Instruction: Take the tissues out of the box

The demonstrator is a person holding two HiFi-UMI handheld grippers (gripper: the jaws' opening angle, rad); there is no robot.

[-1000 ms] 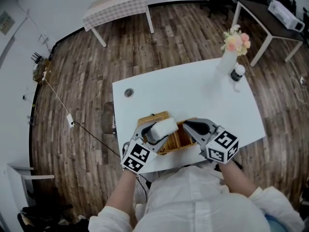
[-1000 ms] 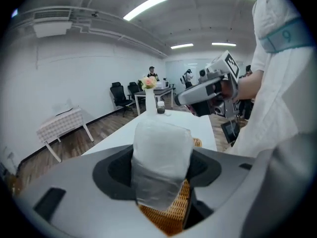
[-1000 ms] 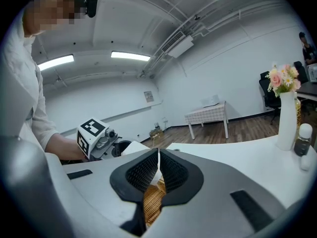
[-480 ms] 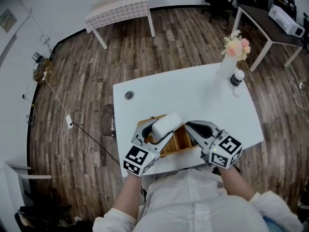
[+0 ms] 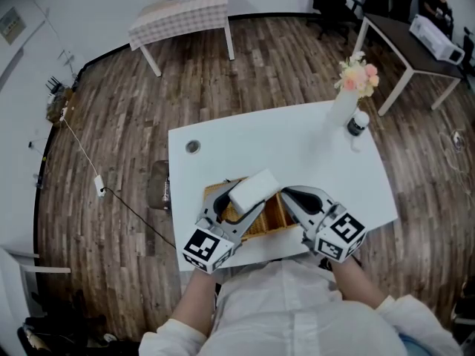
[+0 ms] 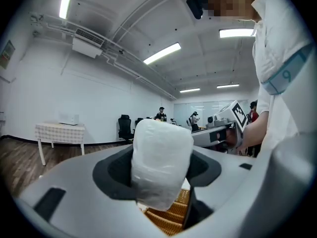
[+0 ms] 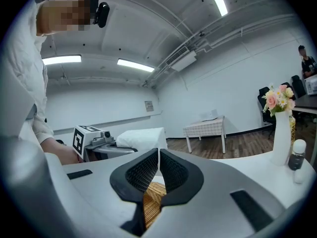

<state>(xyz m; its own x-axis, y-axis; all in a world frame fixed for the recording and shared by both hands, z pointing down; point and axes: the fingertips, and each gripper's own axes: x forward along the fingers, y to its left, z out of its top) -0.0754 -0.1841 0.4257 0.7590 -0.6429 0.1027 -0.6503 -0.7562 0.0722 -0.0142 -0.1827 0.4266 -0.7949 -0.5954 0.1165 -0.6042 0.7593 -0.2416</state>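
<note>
Compared with a second ago, the tissue pack stands higher above the wicker box; the left gripper, jaws moderately wide, clamps the pack's sides; the right gripper, jaws closed together, sits at the box's 3 o'clock edge.

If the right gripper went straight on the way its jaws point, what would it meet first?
Probably the white tissue pack held in the left gripper, just beyond the shut jaws of the right gripper; depth there is unclear.
</note>
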